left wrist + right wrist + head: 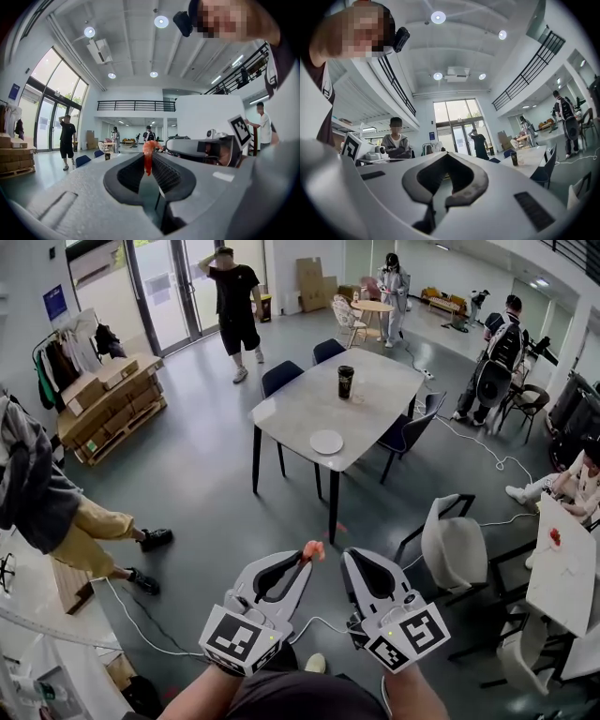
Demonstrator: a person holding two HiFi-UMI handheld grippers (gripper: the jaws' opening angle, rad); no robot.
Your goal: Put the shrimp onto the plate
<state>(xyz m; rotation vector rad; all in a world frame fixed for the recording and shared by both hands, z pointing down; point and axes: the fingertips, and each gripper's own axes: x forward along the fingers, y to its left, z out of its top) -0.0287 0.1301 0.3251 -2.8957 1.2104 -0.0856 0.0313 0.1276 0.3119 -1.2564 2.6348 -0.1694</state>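
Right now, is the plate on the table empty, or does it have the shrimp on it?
Empty. The plate looks bare white on the table, while the shrimp is pinched between the fingers of the left gripper.

The shrimp [313, 550] is orange-red; the plate [326, 442] white; the table [291, 409] pale grey. The left gripper [302, 562] and right gripper [349, 557] are light grey, with black-and-white square markers.

The right hand-held gripper [447, 153] is closed.
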